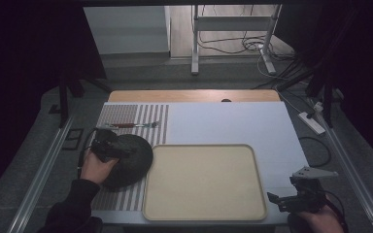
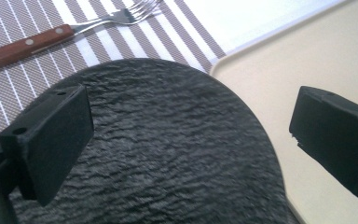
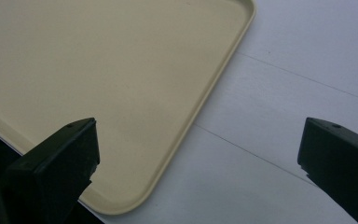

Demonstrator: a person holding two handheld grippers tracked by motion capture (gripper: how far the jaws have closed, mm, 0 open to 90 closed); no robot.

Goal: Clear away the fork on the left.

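A dark, rough-surfaced round plate (image 1: 131, 162) lies on a striped placemat (image 1: 126, 114), its right edge overlapping the left rim of a large beige tray (image 1: 204, 182). My left gripper (image 1: 118, 148) hovers over the plate's left part, jaws wide open and holding nothing; in the left gripper view the plate (image 2: 168, 154) spreads below the left gripper (image 2: 191, 135). My right gripper (image 1: 284, 192) stands open at the table's near right corner. In the right gripper view the right gripper (image 3: 196, 154) straddles the tray's corner rim (image 3: 214, 84).
A fork with a wooden handle (image 1: 126, 125) lies on the placemat just beyond the plate; the left gripper view shows the fork (image 2: 98, 23) too. White table surface (image 1: 233, 121) stretches behind and right of the tray. A stand and cables are on the floor beyond.
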